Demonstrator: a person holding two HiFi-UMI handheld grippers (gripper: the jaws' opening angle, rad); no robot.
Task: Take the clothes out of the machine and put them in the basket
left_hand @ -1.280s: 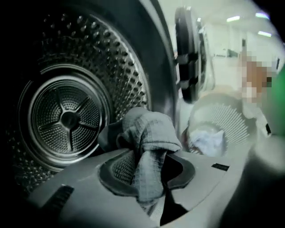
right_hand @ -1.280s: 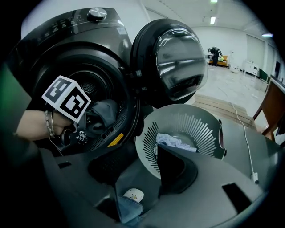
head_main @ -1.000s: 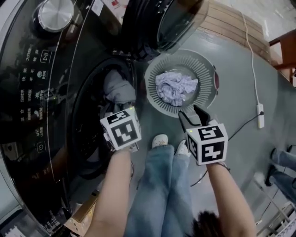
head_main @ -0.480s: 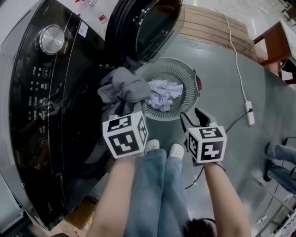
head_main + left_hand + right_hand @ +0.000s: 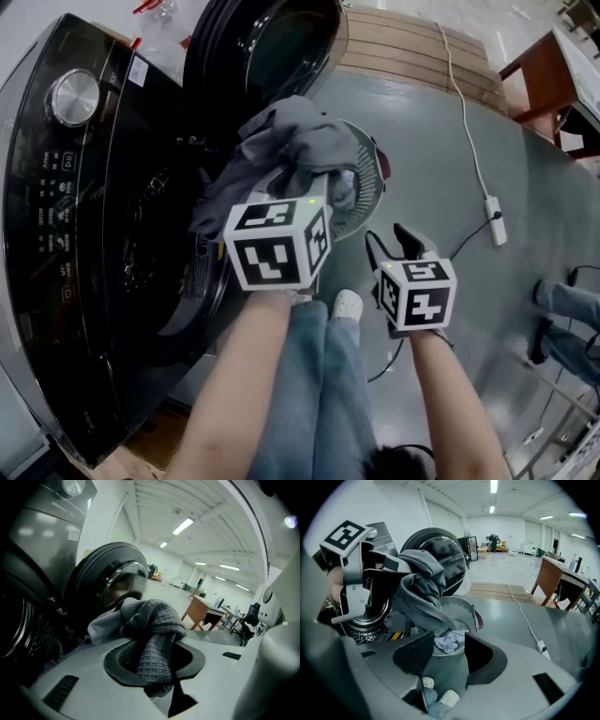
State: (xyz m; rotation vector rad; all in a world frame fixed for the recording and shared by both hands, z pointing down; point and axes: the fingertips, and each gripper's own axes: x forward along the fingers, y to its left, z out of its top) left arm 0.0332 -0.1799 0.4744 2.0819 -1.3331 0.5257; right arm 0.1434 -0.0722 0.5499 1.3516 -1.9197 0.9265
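My left gripper (image 5: 154, 653) is shut on a grey waffle-knit garment (image 5: 155, 620). In the head view the garment (image 5: 295, 141) hangs bunched from that gripper (image 5: 305, 187), out of the black washing machine's drum (image 5: 155, 253) and over the near-left rim of the round grey basket (image 5: 372, 167). A trailing part still reaches toward the drum mouth. A pale crumpled cloth (image 5: 449, 641) lies in the basket (image 5: 465, 607). My right gripper (image 5: 392, 240) hovers open and empty in front of the basket, to the right of the left one; in its own view that gripper (image 5: 450, 651) has only floor and shoes between its jaws.
The machine's round door (image 5: 272, 37) stands open behind the basket. A wooden platform (image 5: 412, 47) lies at the back, and a white cable with a power strip (image 5: 493, 208) runs across the grey floor. The person's shoes (image 5: 347, 305) stand near the basket; someone's legs (image 5: 562, 309) are far right.
My left gripper has pulled the grey garment out of the drum, up and rightward over the basket's edge. The right gripper has shifted only slightly and stays open.
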